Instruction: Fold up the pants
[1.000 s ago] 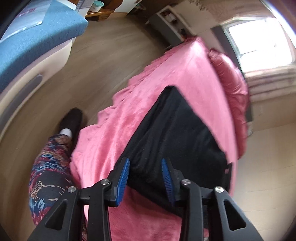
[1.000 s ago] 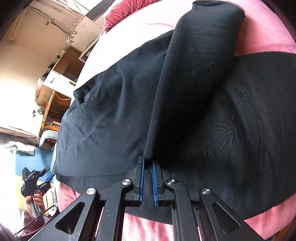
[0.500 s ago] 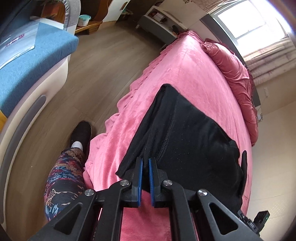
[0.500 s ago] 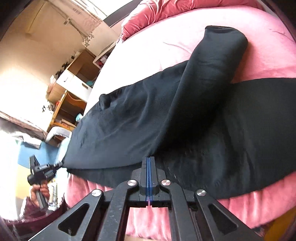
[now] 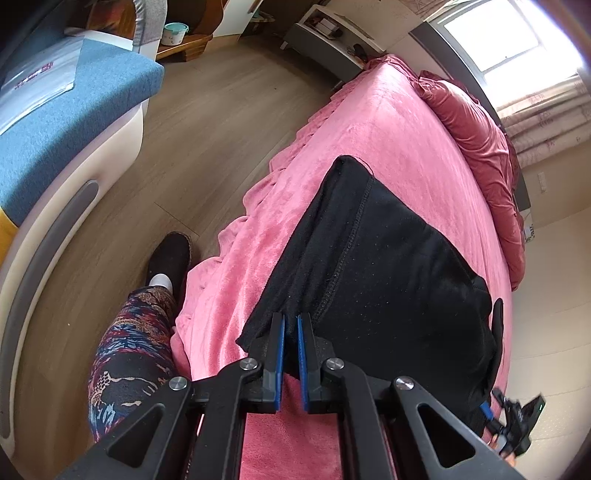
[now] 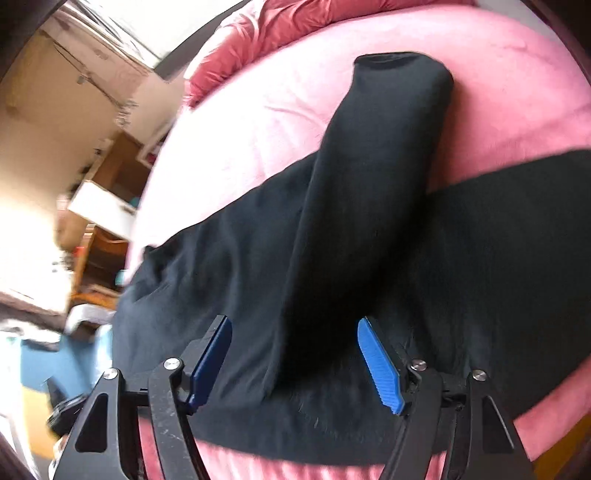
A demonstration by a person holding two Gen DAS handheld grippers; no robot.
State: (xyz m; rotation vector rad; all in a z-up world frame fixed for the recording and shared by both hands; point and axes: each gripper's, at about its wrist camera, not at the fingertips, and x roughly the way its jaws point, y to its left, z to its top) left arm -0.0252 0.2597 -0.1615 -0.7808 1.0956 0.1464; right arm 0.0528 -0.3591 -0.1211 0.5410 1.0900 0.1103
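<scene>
Fingers of the left gripper [image 5: 290,321] are seen drawn nearly together on the near corner of the black pants [image 5: 373,266], a fold of the hem edge being pinched between the blue pads, while the jaws of the right gripper [image 6: 295,328] are opening, its pads standing wide on either side of a raised pant leg [image 6: 373,177] without pressing on it. The pants are spread across the pink bed cover [image 5: 388,122], close to the edge of the bed where a patterned trouser leg [image 5: 129,354] and a dark shoe [image 5: 170,258] of the person are seen on the wooden floor. Relative to the pants, the left gripper sits at one end and the right gripper at the other; the long axis of the garment is judged to run between the two, along the bed edge, with the loose leg angled away from the right gripper toward the red pillow [image 6: 266,26]. The coming move is judged to turn on the left end, since only that end is held. Compared with the earlier frames, the left fingers, which stood apart around the corner, are now closed on it, and the right fingers, which were clamped on the leg's near edge, are now released from it.
</scene>
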